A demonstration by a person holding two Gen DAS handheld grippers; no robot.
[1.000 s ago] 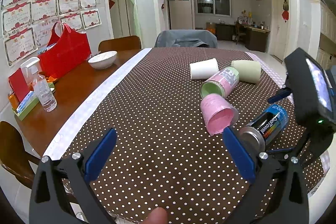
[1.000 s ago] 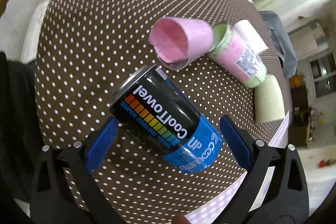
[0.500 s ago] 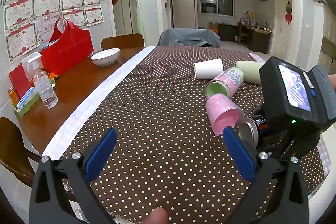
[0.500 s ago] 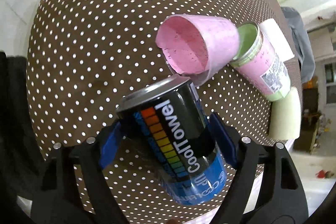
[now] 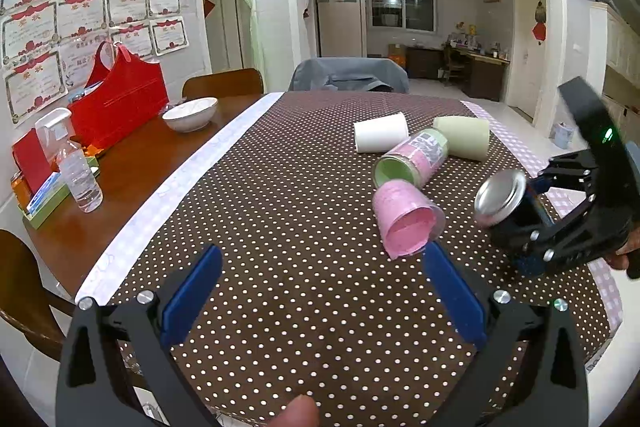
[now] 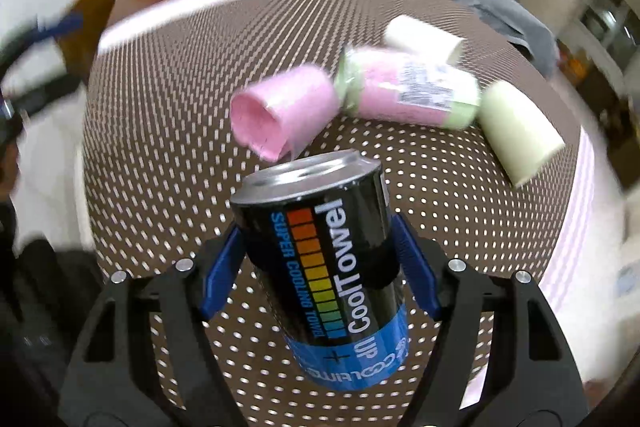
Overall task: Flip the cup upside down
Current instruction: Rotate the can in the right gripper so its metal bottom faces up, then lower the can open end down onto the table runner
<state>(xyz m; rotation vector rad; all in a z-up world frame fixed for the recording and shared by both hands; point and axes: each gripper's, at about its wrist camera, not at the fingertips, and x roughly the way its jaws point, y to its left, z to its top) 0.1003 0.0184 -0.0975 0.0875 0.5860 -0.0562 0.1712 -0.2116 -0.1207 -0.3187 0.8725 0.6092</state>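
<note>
My right gripper [image 6: 320, 267] is shut on a black and blue "CoolTowel" can [image 6: 328, 251], its blue pads on both sides, the can nearly upright with its blue end down and silver end up. In the left wrist view the can [image 5: 508, 207] and right gripper [image 5: 560, 227] are at the right, low over the dotted cloth; whether the can touches the cloth I cannot tell. My left gripper [image 5: 320, 291] is open and empty above the near table edge. A pink cup [image 5: 404, 219] lies on its side just left of the can.
A pink-and-green cup [image 5: 412, 163], a white cup [image 5: 380, 137] and a pale green cup [image 5: 464, 143] lie on their sides beyond the pink cup. A white bowl [image 5: 190, 113], red bag [image 5: 116, 103] and spray bottle [image 5: 76, 167] stand on the bare wood at left.
My right gripper closed on the can, then swung it from lying on its side to nearly upright. The right wrist view is blurred by this motion. My left gripper stayed put.
</note>
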